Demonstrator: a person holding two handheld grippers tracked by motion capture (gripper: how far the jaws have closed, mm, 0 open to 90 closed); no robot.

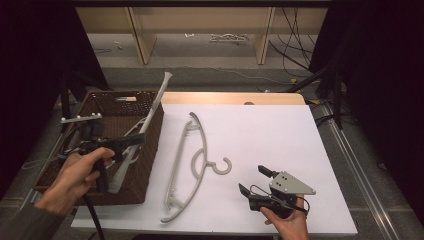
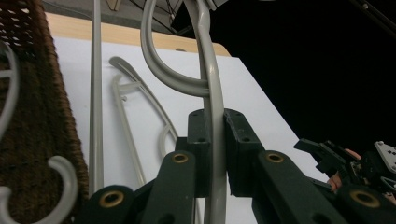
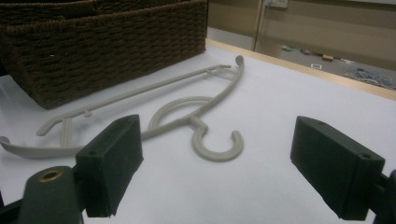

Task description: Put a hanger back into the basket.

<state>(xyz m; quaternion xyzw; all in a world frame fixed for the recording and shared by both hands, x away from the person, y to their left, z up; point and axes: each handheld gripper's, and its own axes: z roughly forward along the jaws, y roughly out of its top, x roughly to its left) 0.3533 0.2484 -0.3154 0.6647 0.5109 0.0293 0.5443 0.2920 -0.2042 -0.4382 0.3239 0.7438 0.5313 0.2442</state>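
Clearly my left hand-held gripper was clamped on a grey hanger, its jaws pinched tight around the thin plastic arm, and that hanger stood nearly upright out of the wicker basket at the nine o'clock side of the counter, its upper end sticking out past the basket's far rim toward eleven o'clock. Other hangers lay in the basket below it, their hooks close by. A second hanger lay flat on the white surface near the middle, its hook pointing toward three o'clock. My right hand-held gripper rested at about five o'clock with its jaws spread wide and nothing between them, aimed toward that flat hanger. To do the lift well, I judged I should raise the held hanger straight until its lower end cleared the wicker rim, since its hook or notches could snag the ones beneath, then swing it toward three o'clock and lay it beside the flat one rather than across it. The grip sat low on a narrow, slippery arm, so a slow move would keep it from pivoting. I could read no brand, label or writing anywhere.
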